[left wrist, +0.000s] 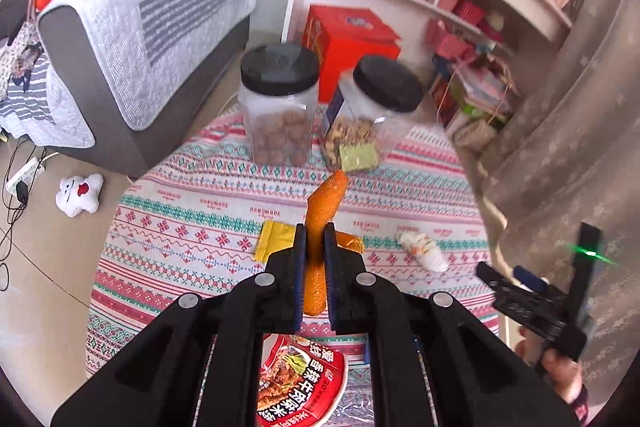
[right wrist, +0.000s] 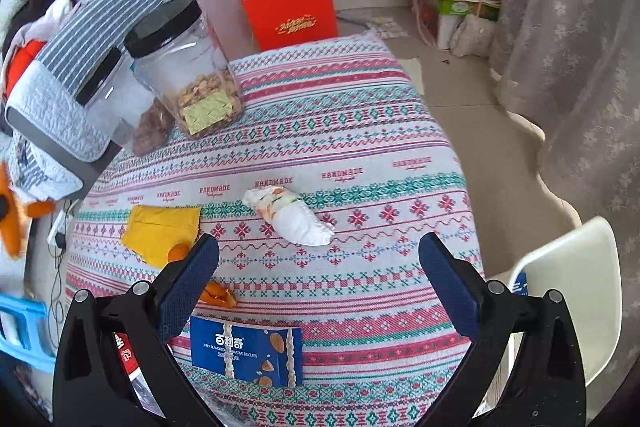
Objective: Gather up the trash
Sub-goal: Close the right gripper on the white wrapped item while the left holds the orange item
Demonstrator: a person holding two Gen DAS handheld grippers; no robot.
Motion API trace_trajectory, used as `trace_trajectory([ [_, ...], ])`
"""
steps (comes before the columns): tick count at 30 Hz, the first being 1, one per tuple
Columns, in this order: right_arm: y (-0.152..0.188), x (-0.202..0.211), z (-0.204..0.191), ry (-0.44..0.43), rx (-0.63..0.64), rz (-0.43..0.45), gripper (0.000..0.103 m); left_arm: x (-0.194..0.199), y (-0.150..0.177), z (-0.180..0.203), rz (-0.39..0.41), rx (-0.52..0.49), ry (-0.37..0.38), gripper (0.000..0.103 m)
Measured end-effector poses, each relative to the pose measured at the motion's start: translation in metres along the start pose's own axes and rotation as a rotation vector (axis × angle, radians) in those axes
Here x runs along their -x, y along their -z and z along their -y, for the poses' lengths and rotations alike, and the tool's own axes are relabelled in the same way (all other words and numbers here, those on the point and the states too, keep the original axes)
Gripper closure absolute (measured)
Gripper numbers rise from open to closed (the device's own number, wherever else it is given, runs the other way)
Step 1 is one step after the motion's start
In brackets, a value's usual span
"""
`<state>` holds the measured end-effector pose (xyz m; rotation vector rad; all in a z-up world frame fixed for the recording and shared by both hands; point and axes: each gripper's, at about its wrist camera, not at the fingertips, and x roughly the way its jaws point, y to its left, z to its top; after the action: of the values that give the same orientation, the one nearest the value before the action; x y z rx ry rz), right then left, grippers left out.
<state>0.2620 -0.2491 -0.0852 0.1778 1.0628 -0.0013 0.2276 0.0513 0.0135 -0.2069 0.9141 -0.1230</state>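
Observation:
My left gripper (left wrist: pixel 316 251) is shut on a long strip of orange peel (left wrist: pixel 325 203), which sticks up past the fingertips above the patterned tablecloth (left wrist: pixel 188 227). Under it lie a yellow wrapper (left wrist: pixel 276 239), another peel piece (left wrist: pixel 352 242) and a red noodle-cup lid (left wrist: pixel 304 383). My right gripper (right wrist: pixel 319 247) is open just short of a crumpled white wrapper (right wrist: pixel 292 215), with nothing between its fingers. A yellow wrapper (right wrist: pixel 160 231), a peel scrap (right wrist: pixel 219 294) and a blue biscuit packet (right wrist: pixel 246 353) lie near its left finger.
Two black-lidded clear jars (left wrist: pixel 278 107) (left wrist: pixel 376 115) of snacks stand at the table's far side. A red box (right wrist: pixel 290 5), shelves and a grey sofa (left wrist: pixel 132 67) lie beyond. A curtain (right wrist: pixel 580 67) hangs on the right, with a white chair (right wrist: pixel 568 279) beside the table.

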Motion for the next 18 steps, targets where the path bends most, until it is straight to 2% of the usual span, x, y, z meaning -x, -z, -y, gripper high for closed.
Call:
trace_trajectory([
  [2,-0.009,-0.021,-0.008,-0.02,0.066,-0.052,0.008,0.026,0.01,0.003,0.079,0.008,0.043,0.094],
  [4,-0.014,-0.043,-0.019,-0.025,0.152,-0.12,0.013,0.032,0.014,0.005,0.11,-0.002,0.077,0.094],
  [6,-0.017,-0.06,-0.026,-0.017,0.215,-0.183,0.021,0.027,0.013,0.003,0.109,-0.019,0.093,0.094],
  [7,-0.019,-0.067,-0.028,-0.017,0.227,-0.198,0.021,0.024,0.012,-0.001,0.106,-0.014,0.093,0.094],
  [11,-0.023,-0.087,-0.025,-0.063,0.193,-0.247,0.029,0.015,0.01,-0.017,0.066,0.031,0.092,0.094],
  [14,-0.022,-0.1,-0.026,-0.065,0.191,-0.269,0.04,0.011,0.012,-0.026,0.049,0.039,0.074,0.094],
  [16,-0.022,-0.107,-0.027,-0.065,0.186,-0.281,0.055,0.01,0.014,-0.031,0.039,0.047,0.067,0.094],
  [18,-0.023,-0.108,-0.031,-0.082,0.177,-0.274,0.061,0.008,0.015,-0.034,0.036,0.054,0.058,0.094],
])
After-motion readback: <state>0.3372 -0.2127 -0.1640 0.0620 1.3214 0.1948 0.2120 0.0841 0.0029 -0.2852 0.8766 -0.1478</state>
